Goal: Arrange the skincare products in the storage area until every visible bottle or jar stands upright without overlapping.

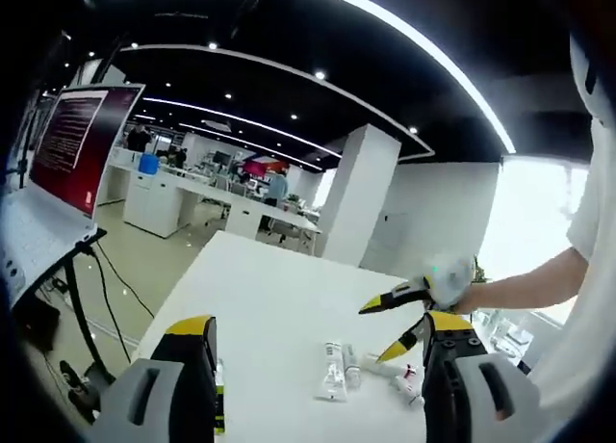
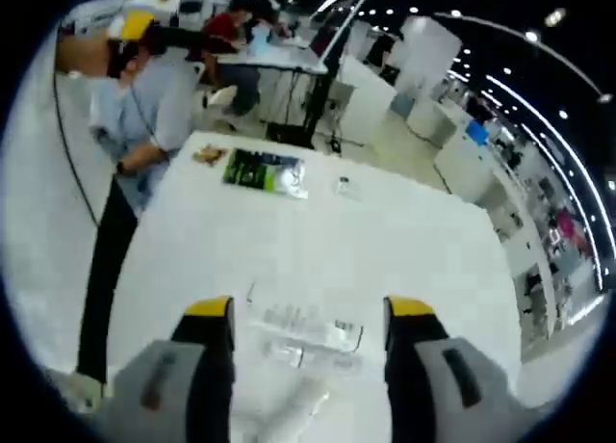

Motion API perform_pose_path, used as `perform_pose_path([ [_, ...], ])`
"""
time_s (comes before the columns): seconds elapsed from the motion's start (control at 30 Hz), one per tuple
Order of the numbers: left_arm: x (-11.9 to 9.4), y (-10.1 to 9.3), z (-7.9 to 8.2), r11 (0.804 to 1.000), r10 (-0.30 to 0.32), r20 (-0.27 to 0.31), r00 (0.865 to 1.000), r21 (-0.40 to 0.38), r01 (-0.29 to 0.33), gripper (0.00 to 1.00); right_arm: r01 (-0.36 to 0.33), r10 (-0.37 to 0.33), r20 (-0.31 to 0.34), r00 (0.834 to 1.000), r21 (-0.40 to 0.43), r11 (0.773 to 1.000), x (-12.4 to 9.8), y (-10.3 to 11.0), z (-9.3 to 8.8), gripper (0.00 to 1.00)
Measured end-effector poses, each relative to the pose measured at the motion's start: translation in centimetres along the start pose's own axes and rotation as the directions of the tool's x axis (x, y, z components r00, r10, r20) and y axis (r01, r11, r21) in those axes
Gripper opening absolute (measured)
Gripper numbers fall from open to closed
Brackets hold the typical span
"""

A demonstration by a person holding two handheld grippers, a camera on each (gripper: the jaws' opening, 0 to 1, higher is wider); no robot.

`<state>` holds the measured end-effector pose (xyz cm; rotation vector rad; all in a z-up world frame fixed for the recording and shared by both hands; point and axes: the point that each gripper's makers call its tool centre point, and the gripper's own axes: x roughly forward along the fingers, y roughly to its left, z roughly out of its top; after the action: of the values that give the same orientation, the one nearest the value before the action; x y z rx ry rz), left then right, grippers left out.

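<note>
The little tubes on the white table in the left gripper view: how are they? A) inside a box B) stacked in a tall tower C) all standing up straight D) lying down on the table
D: the tubes lie flat on their sides on the white table, clustered near the right gripper, whose yellow-tipped jaws stand apart.

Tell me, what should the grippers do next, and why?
Probably lower the right hand-held gripper onto one lying tube and stand it up. The tubes lie flat on the white table, bunched close together, and none stands upright yet. The right hand-held gripper hangs open just above them, while the left hand-held gripper is open too and holds nothing.
</note>
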<state>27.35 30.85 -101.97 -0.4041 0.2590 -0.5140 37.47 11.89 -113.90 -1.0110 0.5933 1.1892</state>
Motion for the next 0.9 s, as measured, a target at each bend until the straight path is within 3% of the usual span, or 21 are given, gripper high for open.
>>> perform_pose_path([
  [0.03,0.0,0.0,-0.1,1.0,0.001,-0.006,1.0,0.007,-0.001,0.9,-0.016,0.015,-0.017,1.0,-0.026,1.0,0.2,0.0,-0.3,0.61],
  [0.07,-0.1,-0.2,-0.5,0.999,0.007,-0.025,1.0,0.038,-0.006,0.89,-0.041,0.035,-0.072,0.997,-0.083,0.996,0.9,-0.4,-1.2,0.6],
  [0.13,-0.1,-0.6,-0.5,0.999,-0.004,-0.025,1.0,0.042,0.005,0.89,-0.08,0.067,-0.101,0.993,-0.129,0.988,1.6,-0.7,-1.6,0.59],
  [0.37,0.2,-0.5,-1.1,0.999,-0.011,-0.037,0.999,0.035,0.012,0.89,-0.126,0.115,-0.101,0.988,-0.11,0.986,3.7,-0.7,-0.9,0.57],
  [0.53,0.5,-0.6,-0.8,0.999,-0.022,-0.042,0.999,0.047,0.024,0.89,-0.163,0.15,-0.095,0.984,-0.153,0.975,4.0,0.0,-0.5,0.57],
  [0.9,0.9,-0.1,-0.9,0.998,-0.035,-0.07,0.997,0.054,0.038,0.89,-0.225,0.196,-0.17,0.966,-0.177,0.958,5.5,0.3,-2.6,0.57],
])
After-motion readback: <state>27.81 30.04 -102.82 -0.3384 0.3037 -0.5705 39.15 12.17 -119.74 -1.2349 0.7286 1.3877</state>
